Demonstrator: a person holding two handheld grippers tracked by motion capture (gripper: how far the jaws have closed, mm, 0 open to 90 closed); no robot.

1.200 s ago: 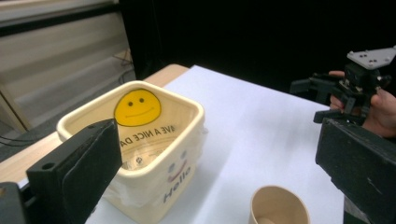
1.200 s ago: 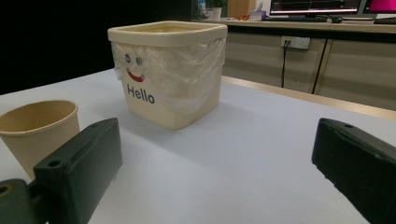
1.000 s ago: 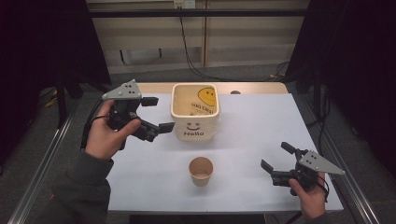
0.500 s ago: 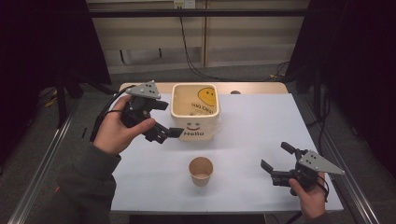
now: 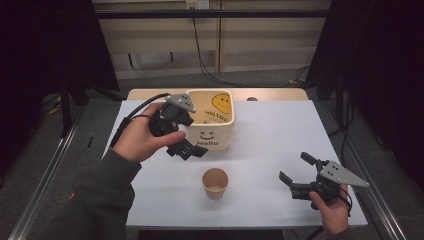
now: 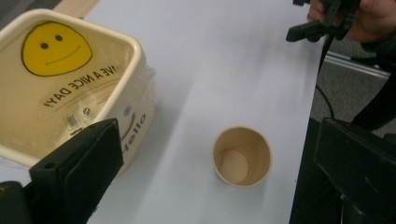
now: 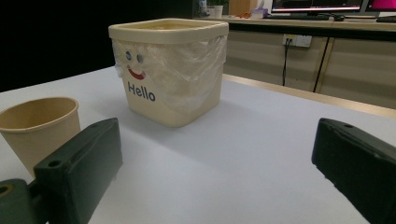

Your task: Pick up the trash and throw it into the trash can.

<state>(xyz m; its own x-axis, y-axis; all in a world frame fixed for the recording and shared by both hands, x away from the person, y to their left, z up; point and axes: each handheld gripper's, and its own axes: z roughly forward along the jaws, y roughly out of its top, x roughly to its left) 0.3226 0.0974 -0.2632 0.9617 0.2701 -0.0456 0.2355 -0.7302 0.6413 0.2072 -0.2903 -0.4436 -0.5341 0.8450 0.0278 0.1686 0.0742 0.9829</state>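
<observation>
Left tool (image 5: 192,136) raised beside bin (image 5: 212,125), paper cup (image 5: 215,183) below

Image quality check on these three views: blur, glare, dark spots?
High view: soft and dim, surroundings nearly black, the white table evenly lit. Left gripper view: paper cup and bin fairly sharp, near jaws blurred, mild sheen on the bin's liner. Right gripper view: bin sharp, jaws soft, upper left black.
</observation>
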